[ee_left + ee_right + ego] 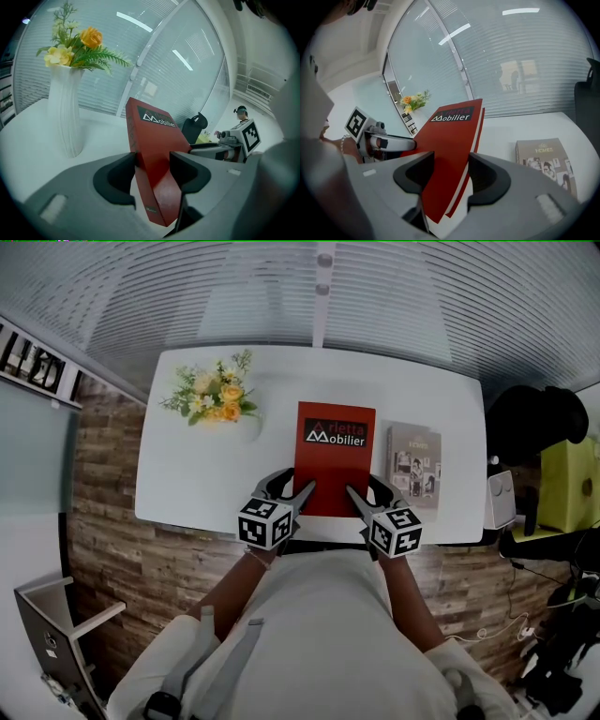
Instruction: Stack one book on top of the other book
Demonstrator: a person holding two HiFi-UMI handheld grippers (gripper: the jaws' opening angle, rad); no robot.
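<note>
A red book (pixel 335 451) with "Mobilier" on its cover is held by its near edge over the white table (pixel 206 474). My left gripper (pixel 302 489) is shut on its near left corner, with the spine between the pads (pixel 153 161). My right gripper (pixel 360 491) is shut on the near right corner, pinching the cover and pages (pixel 451 164). In both gripper views the red book (pixel 152 136) (pixel 452 136) stands tilted between the jaws. A beige book (pixel 414 465) (pixel 546 159) lies flat on the table just right of the red one.
A white vase of yellow flowers (pixel 214 397) (pixel 65 117) stands at the table's far left. A black chair (pixel 534 423) and a small white device (pixel 500 500) sit off the right edge. A window with blinds runs behind the table. A white shelf (pixel 56 634) stands at lower left.
</note>
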